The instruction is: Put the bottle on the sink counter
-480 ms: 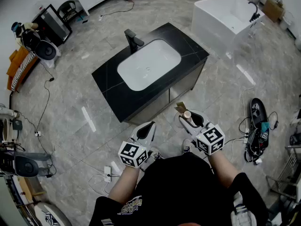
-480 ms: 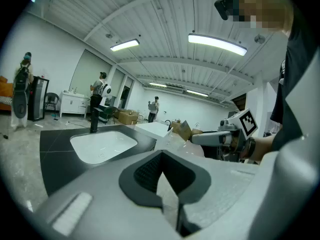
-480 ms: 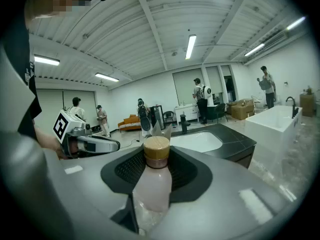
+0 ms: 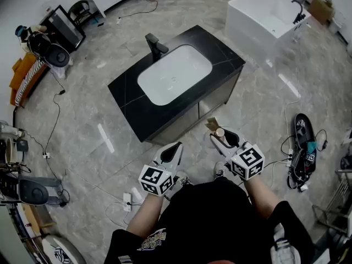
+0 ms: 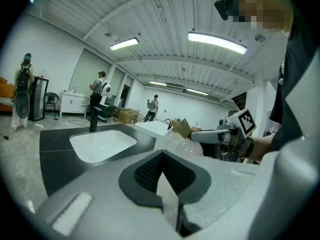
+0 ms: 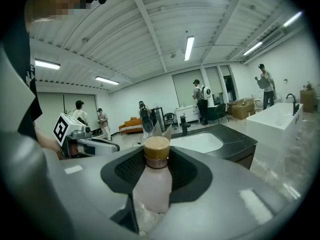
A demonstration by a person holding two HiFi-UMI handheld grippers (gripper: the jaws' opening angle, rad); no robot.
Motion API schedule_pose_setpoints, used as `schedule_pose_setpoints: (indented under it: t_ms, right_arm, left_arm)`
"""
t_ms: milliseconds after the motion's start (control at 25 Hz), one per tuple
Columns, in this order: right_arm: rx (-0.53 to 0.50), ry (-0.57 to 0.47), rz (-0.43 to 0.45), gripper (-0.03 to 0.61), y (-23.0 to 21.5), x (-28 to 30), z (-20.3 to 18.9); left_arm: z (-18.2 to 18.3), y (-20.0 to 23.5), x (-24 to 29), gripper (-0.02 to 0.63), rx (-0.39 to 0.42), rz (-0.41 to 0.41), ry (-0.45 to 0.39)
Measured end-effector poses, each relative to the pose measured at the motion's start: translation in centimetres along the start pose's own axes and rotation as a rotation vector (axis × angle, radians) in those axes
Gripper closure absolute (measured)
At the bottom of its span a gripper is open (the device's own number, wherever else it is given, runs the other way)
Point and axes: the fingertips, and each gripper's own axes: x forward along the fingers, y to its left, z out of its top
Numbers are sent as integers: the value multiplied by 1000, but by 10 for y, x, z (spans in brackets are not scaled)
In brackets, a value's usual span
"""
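Bottle (image 6: pixel 151 184), pale pink, brown cap (image 6: pixel 157 150), upright, clamped between right gripper (image 4: pixel 220 137) jaws. Left gripper (image 5: pixel 167 186) jaws together. Sink counter (image 4: pixel 129 100) ahead of both grippers, apart from bottle.

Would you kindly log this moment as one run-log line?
right gripper: shut on bottle | left gripper: shut, empty | bottle: short of sink counter | placement: not yet done

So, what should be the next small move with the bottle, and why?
Probably carry the right gripper forward, toward the counter. Its jaws are shut on the bottle, which is held in the air short of the counter's black top, close to the person's body.
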Motion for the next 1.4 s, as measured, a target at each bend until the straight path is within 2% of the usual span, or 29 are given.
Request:
schedule_pose_setpoints:
  t_ms: [640, 1400]
  right_arm:
    - [2, 24, -8, 411, -31, -17, -6]
    - [-10, 15, 33, 411, -93, -53, -7]
  left_arm:
    - [-5, -20, 29, 614, -6, -5, 13]
    - [-8, -65, 85, 614, -12, 39, 0]
